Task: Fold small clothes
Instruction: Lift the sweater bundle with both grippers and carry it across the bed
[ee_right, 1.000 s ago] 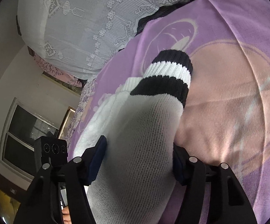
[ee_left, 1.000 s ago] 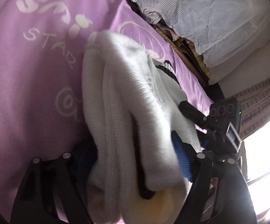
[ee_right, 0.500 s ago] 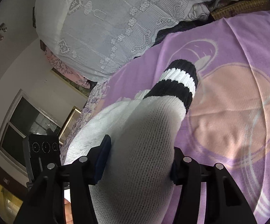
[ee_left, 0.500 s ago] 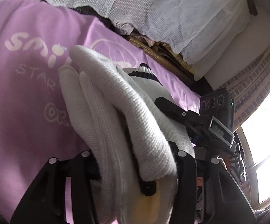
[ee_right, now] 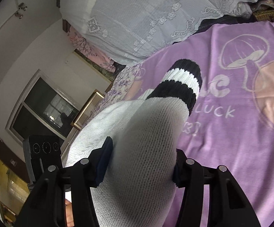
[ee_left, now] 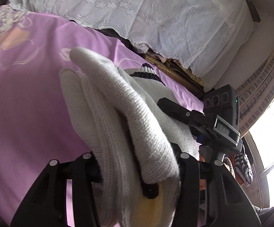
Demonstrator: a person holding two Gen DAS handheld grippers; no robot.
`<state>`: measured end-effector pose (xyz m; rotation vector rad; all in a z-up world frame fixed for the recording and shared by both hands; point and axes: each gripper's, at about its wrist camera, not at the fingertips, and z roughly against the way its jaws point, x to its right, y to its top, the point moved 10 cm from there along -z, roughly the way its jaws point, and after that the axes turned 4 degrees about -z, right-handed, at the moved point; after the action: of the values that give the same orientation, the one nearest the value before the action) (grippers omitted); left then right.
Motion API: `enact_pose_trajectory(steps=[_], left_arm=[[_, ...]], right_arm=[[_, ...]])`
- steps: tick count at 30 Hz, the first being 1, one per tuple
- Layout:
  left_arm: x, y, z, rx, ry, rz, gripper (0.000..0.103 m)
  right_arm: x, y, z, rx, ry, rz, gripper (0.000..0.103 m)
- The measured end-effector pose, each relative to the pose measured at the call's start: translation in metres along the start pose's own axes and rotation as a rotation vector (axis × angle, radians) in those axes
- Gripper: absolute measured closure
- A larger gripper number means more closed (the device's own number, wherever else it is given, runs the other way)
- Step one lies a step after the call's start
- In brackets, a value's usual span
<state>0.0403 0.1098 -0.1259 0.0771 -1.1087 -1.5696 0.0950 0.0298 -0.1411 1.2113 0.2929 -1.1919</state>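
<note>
A pair of white knit socks with black-and-white striped cuffs is held in the air between both grippers. My left gripper (ee_left: 138,162) is shut on the white toe ends (ee_left: 118,113), which stick out ahead of it. My right gripper (ee_right: 142,157) is shut on the leg part (ee_right: 146,143), with the striped cuff (ee_right: 182,81) pointing forward. The right gripper also shows in the left wrist view (ee_left: 176,109), clamped on the same socks, with the cuff (ee_left: 146,71) beyond. A purple printed blanket (ee_right: 241,151) lies below.
A white lace-covered bedding pile (ee_left: 174,22) lies along the far edge of the blanket (ee_left: 23,104). A brick-pattern wall and bright window (ee_left: 265,113) are at the right. A dark window (ee_right: 48,109) and a wall are at the left in the right wrist view.
Both grippers have lifted and tilted upward with the socks still held; more of the bedding pile and room shows now. The grips have not changed.
</note>
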Motion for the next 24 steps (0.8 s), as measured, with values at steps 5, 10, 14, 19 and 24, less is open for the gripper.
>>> enact_pose_trajectory(steps=[5,10,14,19,24], left_arm=[[-0.022,-0.006,0.056,0.069,0.067,0.026,0.057],[-0.049,-0.014,0.120,0.148,0.137,0.063,0.057],[-0.071,-0.022,0.169,0.216,0.194,0.102,0.057],[-0.100,-0.039,0.225,0.290,0.250,0.152,0.057],[-0.125,-0.056,0.269,0.352,0.285,0.200,0.057]], right_arm=[[-0.059,-0.016,-0.032,-0.058,0.052,0.062,0.048],[-0.121,-0.032,-0.067,-0.123,0.114,0.129,0.048],[-0.168,-0.045,-0.095,-0.165,0.171,0.176,0.048],[-0.220,-0.069,-0.127,-0.233,0.218,0.228,0.048],[-0.260,-0.091,-0.152,-0.294,0.247,0.273,0.048]])
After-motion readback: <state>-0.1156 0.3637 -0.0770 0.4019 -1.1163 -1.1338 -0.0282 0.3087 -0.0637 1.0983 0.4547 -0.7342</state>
